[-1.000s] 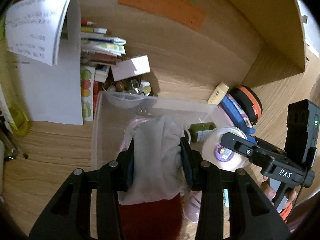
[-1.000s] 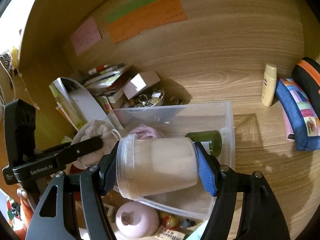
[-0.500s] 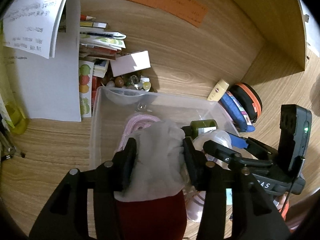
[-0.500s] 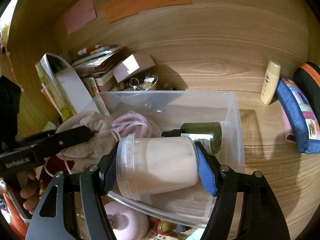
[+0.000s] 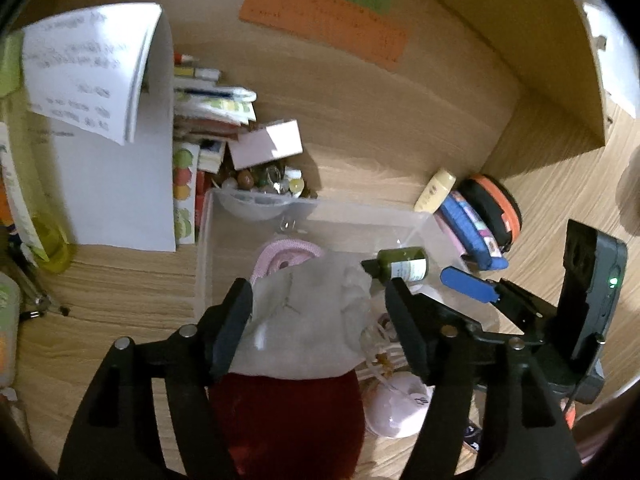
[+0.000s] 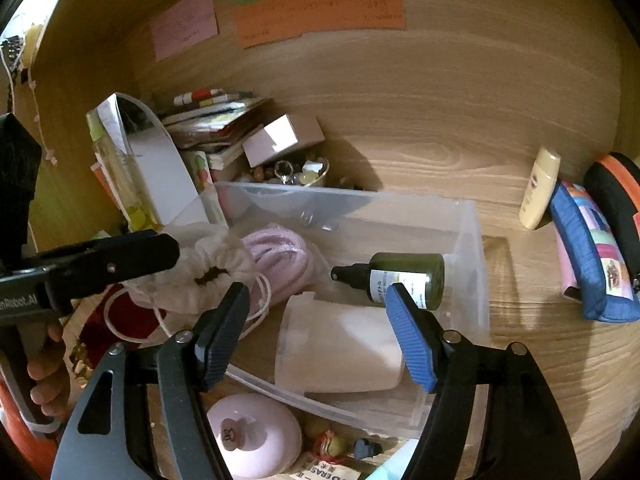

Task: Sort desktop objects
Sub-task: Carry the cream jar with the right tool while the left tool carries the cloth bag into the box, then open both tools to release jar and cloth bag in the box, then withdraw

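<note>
The left gripper (image 5: 318, 322) hangs over the near left corner of the clear plastic storage box (image 6: 478, 264) that stands on the wooden bench (image 6: 540, 360). Its jaws have just been opening, and the grey-white drawstring cloth pouch (image 5: 304, 320) lies between them. The right finger stands clear of the cloth; the left pad is right at the edge of the cloth, and I cannot tell if it touches. The pouch rests partly over the near wall of the box, above a dark red cloth (image 5: 288, 420).

The right gripper (image 6: 316, 334) is also open. Its jaws have opened a little more, and the translucent plastic jar with cream-coloured content (image 6: 340, 354) lies on its side on the floor of the box below them, with a gap to both pads. The blue pad of the right finger (image 6: 408, 340) is near the bottom end of the jar.

Behind the jar, a dark green spray bottle with a white label (image 6: 400, 276) lies on its side inside the box, the black nozzle pointing left. A pink coiled cord (image 6: 280, 256) lies in the left part of the box, beside the pouch.

In front of the box, on the bench, stands a round pink container (image 6: 248, 436). To the right of the box lie a pale yellow tube (image 6: 540, 188) and a blue patchwork pouch (image 6: 588, 248), well apart from the box. Behind the box is a small bowl with beads and trinkets (image 6: 296, 172) and a stack of books (image 6: 212, 116).
</note>
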